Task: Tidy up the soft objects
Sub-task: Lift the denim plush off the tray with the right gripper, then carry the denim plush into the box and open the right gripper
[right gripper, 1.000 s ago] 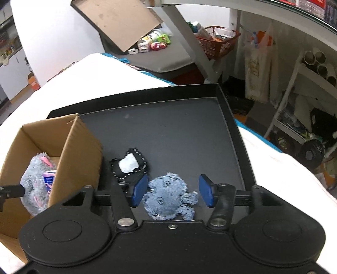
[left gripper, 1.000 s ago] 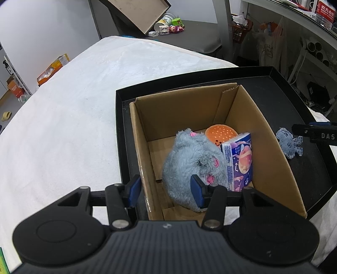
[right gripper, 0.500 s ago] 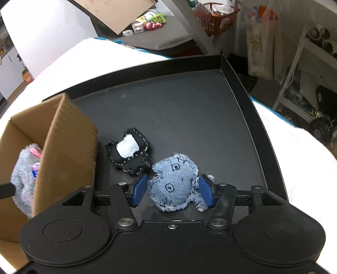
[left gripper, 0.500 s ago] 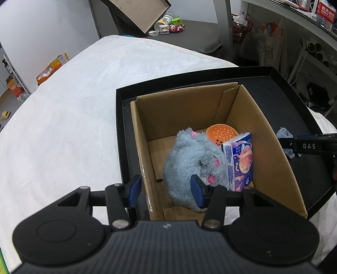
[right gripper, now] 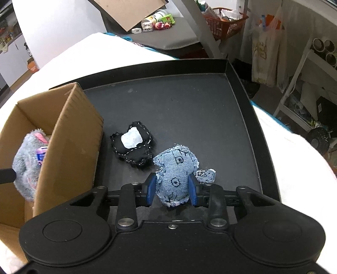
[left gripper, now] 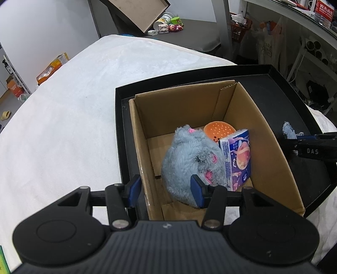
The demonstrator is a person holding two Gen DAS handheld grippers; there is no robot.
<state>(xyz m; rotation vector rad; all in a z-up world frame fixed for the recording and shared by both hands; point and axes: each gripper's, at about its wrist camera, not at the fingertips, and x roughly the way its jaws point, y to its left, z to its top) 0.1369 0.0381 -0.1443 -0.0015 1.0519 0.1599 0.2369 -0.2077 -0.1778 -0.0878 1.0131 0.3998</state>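
Observation:
A denim soft toy lies on the black tray, and my right gripper is closing on it, both blue pads pressing its sides. Just left of it lies a black soft toy with a white patch. The cardboard box holds a grey plush, an orange round toy and a purple tissue pack. My left gripper is open and straddles the box's near left wall, with its right pad beside the plush.
The tray sits on a white cloth-covered surface. Beyond the tray's right edge are white shelves, a hanging bag and an orange basket. A tilted cardboard lid and small items lie on a grey table behind.
The right gripper's pads have come together onto the denim toy, squeezing it narrower. The left gripper and the box contents have not moved.

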